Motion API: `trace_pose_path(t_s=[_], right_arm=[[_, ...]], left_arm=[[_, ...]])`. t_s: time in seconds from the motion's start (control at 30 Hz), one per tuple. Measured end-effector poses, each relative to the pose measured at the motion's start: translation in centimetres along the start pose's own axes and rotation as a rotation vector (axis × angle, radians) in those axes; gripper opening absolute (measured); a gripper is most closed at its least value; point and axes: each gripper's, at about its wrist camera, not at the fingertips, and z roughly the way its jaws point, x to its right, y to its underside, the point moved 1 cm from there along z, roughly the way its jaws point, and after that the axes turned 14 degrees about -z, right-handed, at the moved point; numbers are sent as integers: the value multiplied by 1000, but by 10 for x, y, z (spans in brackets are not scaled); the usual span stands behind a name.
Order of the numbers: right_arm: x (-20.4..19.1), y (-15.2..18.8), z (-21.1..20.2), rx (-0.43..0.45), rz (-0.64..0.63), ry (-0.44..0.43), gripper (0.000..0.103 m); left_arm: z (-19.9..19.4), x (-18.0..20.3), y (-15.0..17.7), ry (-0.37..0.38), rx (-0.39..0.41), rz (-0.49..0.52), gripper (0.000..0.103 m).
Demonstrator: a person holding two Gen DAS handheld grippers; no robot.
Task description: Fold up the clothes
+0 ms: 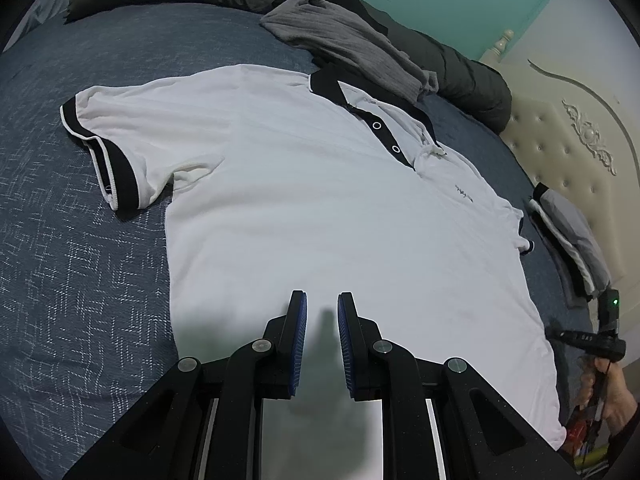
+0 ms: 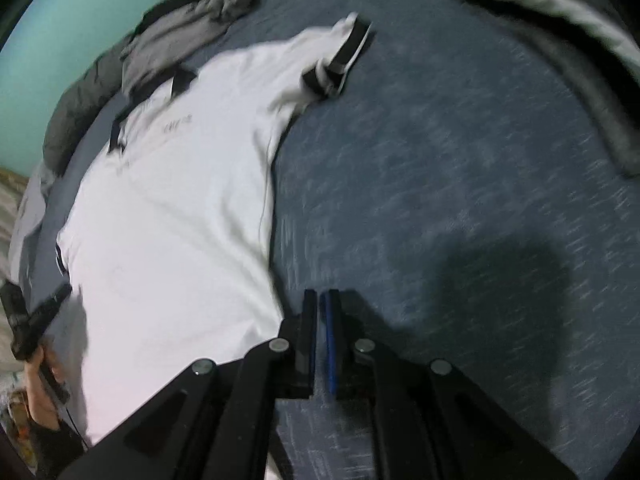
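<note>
left wrist view: left gripper (image 1: 322, 300), fingers apart, hovers over the white polo shirt (image 1: 304, 200); right gripper (image 2: 321, 300), fingers together, empty. pinch both hem corners squarely first.

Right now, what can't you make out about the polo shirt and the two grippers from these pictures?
- White polo shirt: its hem in the left wrist view is hidden behind the left gripper.
- Chest logo: too small to read; smeared by motion blur in the right wrist view.
- Right gripper: jaws nearly closed; blur hides whether they pinch anything.
- Folded garment: cut off near the left view's edge.
</note>
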Motion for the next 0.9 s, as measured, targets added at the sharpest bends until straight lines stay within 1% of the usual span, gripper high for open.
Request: trace_pose_path(t_s=[0.03, 0.1, 0.13, 0.23, 0.33, 0.37, 0.43, 0.47, 0.5, 0.7, 0.87, 0.9], right_arm=[[4, -5, -6, 28, 16, -6, 9], [9, -20, -11, 65, 24, -4, 33], [9, -30, -10, 77, 13, -5, 37], [5, -55, -6, 103, -34, 3, 37], [11, -73, -3, 121, -44, 27, 37], [15, -78, -1, 129, -29, 25, 38], [24, -90, 8, 148, 26, 6, 43], [29, -96, 12, 157, 53, -3, 47], [32, -101, 17, 163, 76, -18, 48], [38, -111, 43, 162, 164, -75, 51], [44, -118, 60, 159, 198, -76, 51], [45, -119, 62, 166, 205, -79, 45]], left_arm=[[0, 0, -1, 0, 0, -2, 17], [0, -2, -3, -3, 5, -5, 17], [-1, -3, -4, -5, 8, -7, 17], [-2, -10, -10, -18, 22, -20, 17], [-1, -17, -17, -28, 30, -37, 17], [0, -19, -18, -30, 29, -41, 17], [3, -22, -19, -34, 25, -47, 17], [5, -21, -19, -36, 21, -44, 17], [7, -21, -18, -39, 16, -40, 17], [13, -19, -17, -43, 5, -31, 18], [14, -21, -17, -45, 4, -33, 18], [14, -22, -18, -46, 5, -33, 18]])
